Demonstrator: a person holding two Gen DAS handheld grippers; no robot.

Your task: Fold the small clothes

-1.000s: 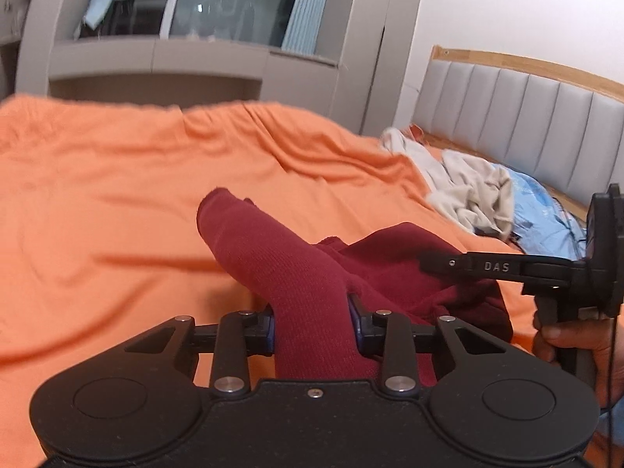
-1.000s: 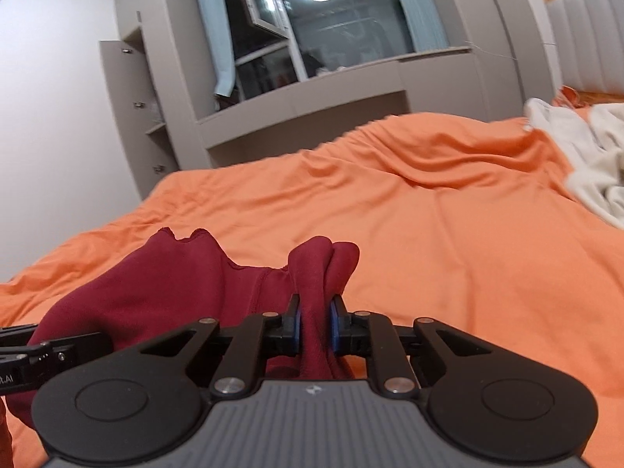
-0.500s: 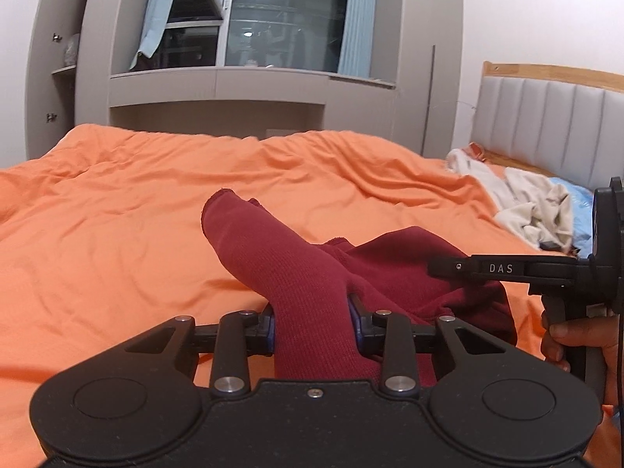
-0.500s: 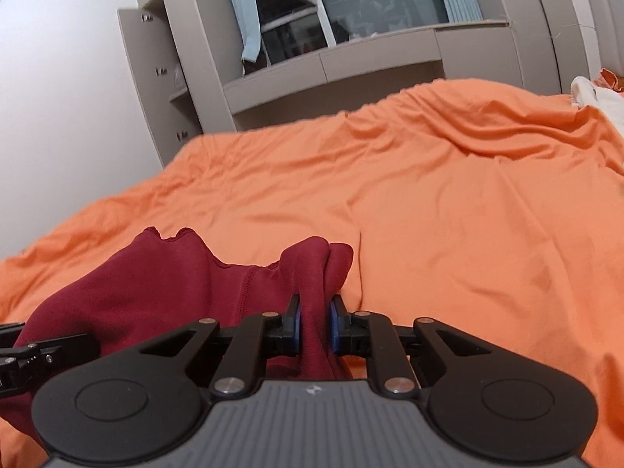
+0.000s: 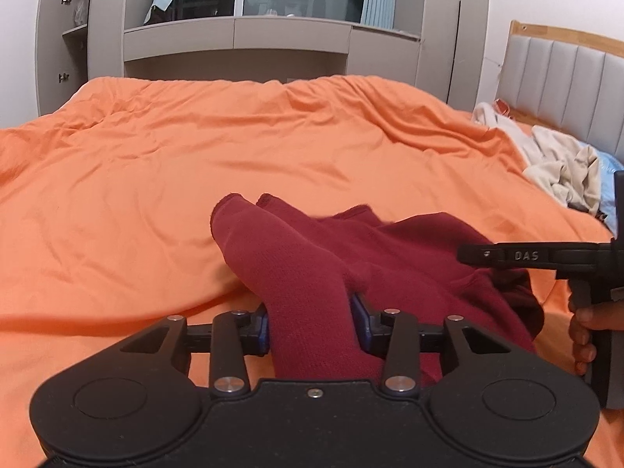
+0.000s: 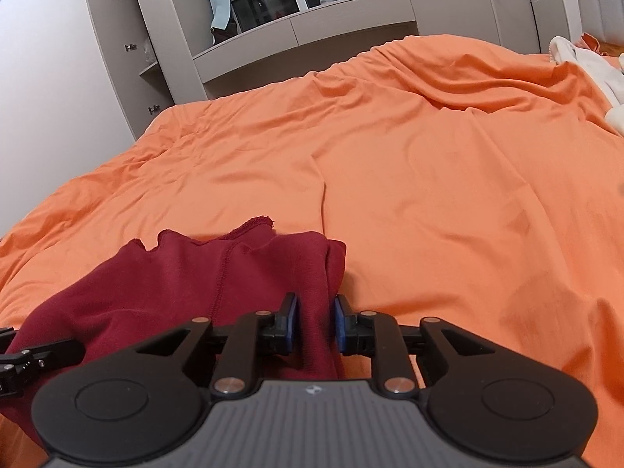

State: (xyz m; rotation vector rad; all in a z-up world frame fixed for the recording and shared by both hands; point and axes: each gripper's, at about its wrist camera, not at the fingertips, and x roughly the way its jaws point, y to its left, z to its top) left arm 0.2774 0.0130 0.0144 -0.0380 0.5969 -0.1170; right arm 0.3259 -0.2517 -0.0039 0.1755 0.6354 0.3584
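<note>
A dark red knit garment (image 5: 390,257) lies bunched on the orange bed cover (image 5: 156,156), stretched between both grippers. My left gripper (image 5: 312,327) has a thick fold of it between its blue pads; the jaws are opening, and the cloth still fills the gap. The right wrist view shows the garment's (image 6: 156,280) other end running between the pads of my right gripper (image 6: 316,327), whose jaws are opening too, the cloth still touching them. The right gripper's finger (image 5: 487,253) and a hand (image 5: 581,331) on its handle show at the right.
A pile of pale clothes (image 5: 561,163) lies by the grey padded headboard (image 5: 565,66) at the right. Grey cabinets and a window (image 5: 292,46) stand beyond the far edge of the bed. Wide stretches of rumpled orange cover (image 6: 429,175) lie ahead.
Both grippers have come lower and turned to the left with the garment, which now rests flatter on the cover. The gaps between both pairs of pads look slightly wider.
</note>
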